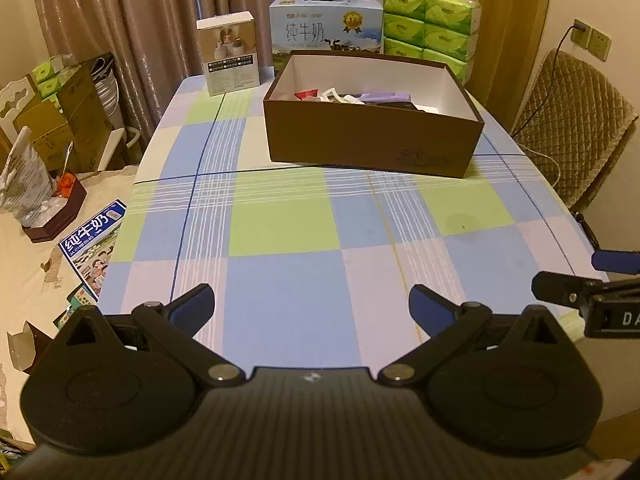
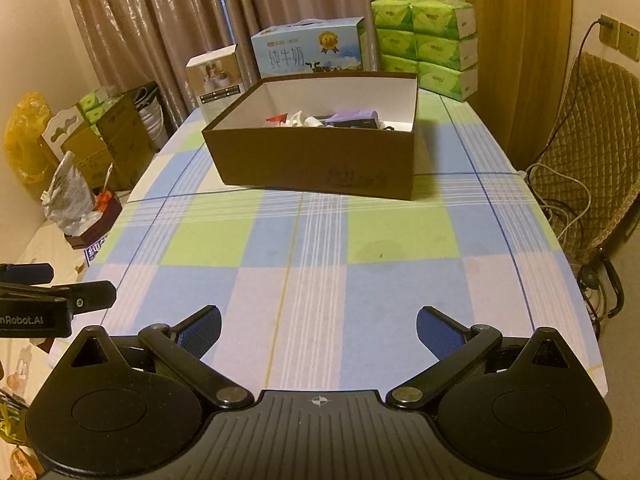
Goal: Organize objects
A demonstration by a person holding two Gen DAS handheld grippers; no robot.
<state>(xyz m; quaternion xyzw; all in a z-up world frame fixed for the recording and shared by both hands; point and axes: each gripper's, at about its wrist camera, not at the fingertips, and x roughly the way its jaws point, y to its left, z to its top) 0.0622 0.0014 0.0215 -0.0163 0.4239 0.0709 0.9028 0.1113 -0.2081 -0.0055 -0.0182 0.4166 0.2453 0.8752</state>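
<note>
A brown cardboard box (image 1: 372,140) with a white inside stands on the far half of the checked tablecloth (image 1: 280,232); it also shows in the right wrist view (image 2: 316,160). Inside lie several small items, among them a purple one (image 2: 352,115), a white one (image 2: 298,119) and a red one (image 2: 276,119). My left gripper (image 1: 312,308) is open and empty above the near table edge. My right gripper (image 2: 318,330) is open and empty, beside the left one and well short of the box. Each gripper's fingers show at the edge of the other's view.
Behind the box stand a blue milk carton case (image 1: 326,26), a small white and brown box (image 1: 232,54) and stacked green tissue packs (image 1: 430,28). A quilted chair (image 1: 576,120) is at the right. Cartons and bags (image 1: 60,120) crowd the left.
</note>
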